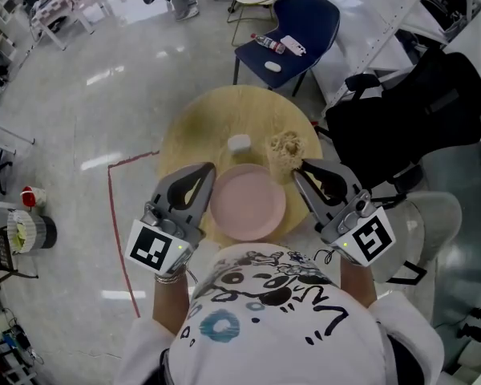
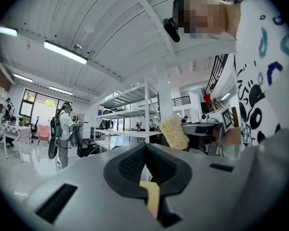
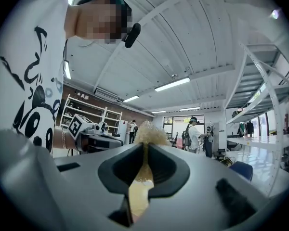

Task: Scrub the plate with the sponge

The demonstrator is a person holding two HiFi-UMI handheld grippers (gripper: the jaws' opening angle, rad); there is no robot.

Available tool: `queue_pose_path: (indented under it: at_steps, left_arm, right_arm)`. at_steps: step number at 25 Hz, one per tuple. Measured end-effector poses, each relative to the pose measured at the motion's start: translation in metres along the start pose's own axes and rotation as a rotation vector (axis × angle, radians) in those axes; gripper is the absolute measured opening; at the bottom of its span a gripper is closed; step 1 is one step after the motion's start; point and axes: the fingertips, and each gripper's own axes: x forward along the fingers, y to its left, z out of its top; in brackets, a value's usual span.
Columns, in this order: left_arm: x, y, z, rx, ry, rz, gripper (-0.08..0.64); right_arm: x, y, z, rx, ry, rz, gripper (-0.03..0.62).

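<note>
A pink plate [image 1: 247,203] lies on the round wooden table [image 1: 192,131], between my two grippers. The sponge [image 1: 286,152], tan and coarse, sits just beyond the plate's far right rim, pinched in the tips of my right gripper [image 1: 301,167]. In the right gripper view its fuzzy top [image 3: 150,133] sticks up between the closed jaws. My left gripper [image 1: 210,171] hovers at the plate's left rim with its jaws together and nothing seen between the tips [image 2: 145,146]. From the left gripper view the sponge [image 2: 174,133] shows across the way.
A small white block [image 1: 239,143] rests on the table beyond the plate. A blue chair [image 1: 293,24] with a bottle stands behind the table. A black backpack [image 1: 409,107] is at the right, and a red line [image 1: 112,215] marks the floor at the left.
</note>
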Motion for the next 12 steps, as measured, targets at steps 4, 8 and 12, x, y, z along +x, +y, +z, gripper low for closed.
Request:
queue_pose_path:
  at_steps: [4, 8, 12]
  left_arm:
    - [0.001, -0.003, -0.001, -0.008, 0.003, -0.005, 0.015]
    - [0.002, -0.005, -0.002, -0.007, 0.007, -0.006, 0.015]
    - [0.006, -0.006, -0.001, -0.013, 0.000, -0.011, 0.015]
  right_arm:
    - [-0.003, -0.001, 0.000, 0.001, 0.000, -0.002, 0.046]
    - [-0.007, -0.002, -0.004, -0.018, 0.010, 0.004, 0.046]
    - [-0.012, -0.006, -0.011, -0.052, 0.025, 0.014, 0.046]
